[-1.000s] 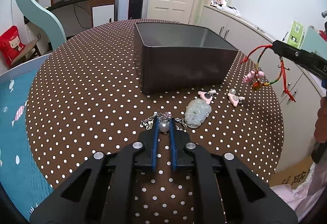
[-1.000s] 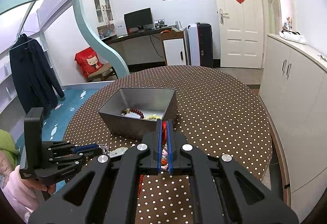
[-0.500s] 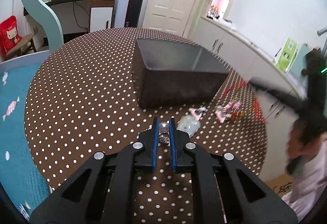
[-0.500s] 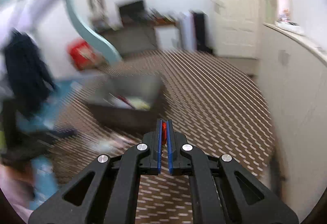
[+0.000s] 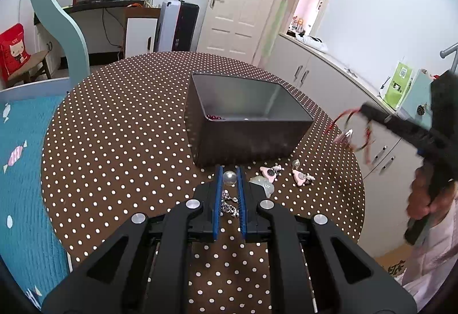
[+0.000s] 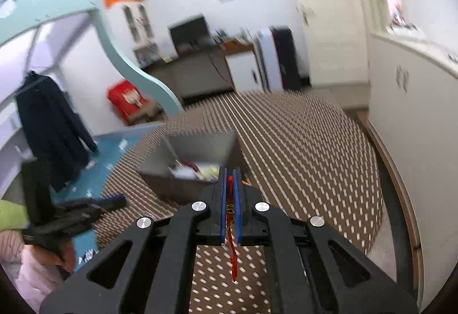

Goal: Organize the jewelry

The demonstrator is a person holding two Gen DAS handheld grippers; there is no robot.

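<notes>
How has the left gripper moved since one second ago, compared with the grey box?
Yes. The left gripper, holding the pearl chain, rose off the table and toward the grey box.

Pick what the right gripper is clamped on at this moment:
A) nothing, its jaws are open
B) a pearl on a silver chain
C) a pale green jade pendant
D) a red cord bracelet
D: in the right wrist view the right gripper has its jaws closed on the red cord bracelet, whose red strands trail down between the blue pads; the left wrist view shows the same cord dangling from it beside the grey box.
</notes>
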